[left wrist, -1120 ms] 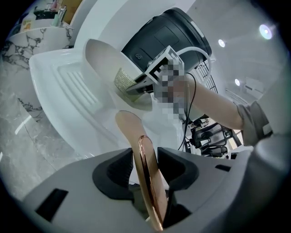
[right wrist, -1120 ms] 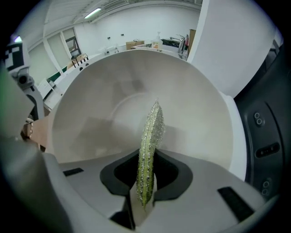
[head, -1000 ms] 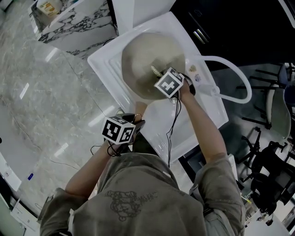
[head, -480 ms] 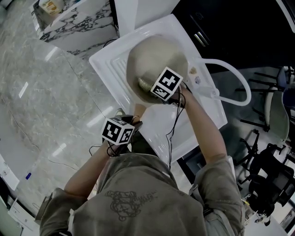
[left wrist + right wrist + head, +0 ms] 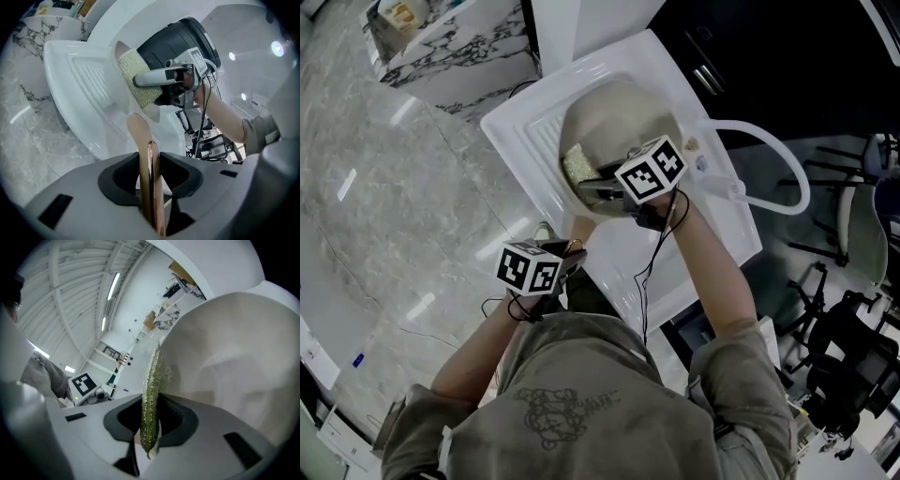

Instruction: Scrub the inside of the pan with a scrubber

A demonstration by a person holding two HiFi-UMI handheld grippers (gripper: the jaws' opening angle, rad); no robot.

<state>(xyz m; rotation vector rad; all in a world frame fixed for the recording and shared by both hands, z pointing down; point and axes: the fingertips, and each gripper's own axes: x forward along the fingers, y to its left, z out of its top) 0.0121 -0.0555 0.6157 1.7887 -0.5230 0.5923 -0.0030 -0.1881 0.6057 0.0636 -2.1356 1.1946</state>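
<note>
Both jaw pairs occupied. Left hand-held gripper (image 5: 151,176) is closing on the handle (image 5: 139,136) of the pan (image 5: 623,108), tilted over the sink (image 5: 523,129) ahead of it. Right hand-held gripper (image 5: 150,427) clamps the scrubber (image 5: 154,376), at the pan's inside by the rim.

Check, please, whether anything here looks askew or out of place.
The pan stands tipped on its side in the sink, not flat; the left tool, its jaws closing, grips its handle. It seems deliberate for scrubbing. Nothing looks spilled or damaged.
</note>
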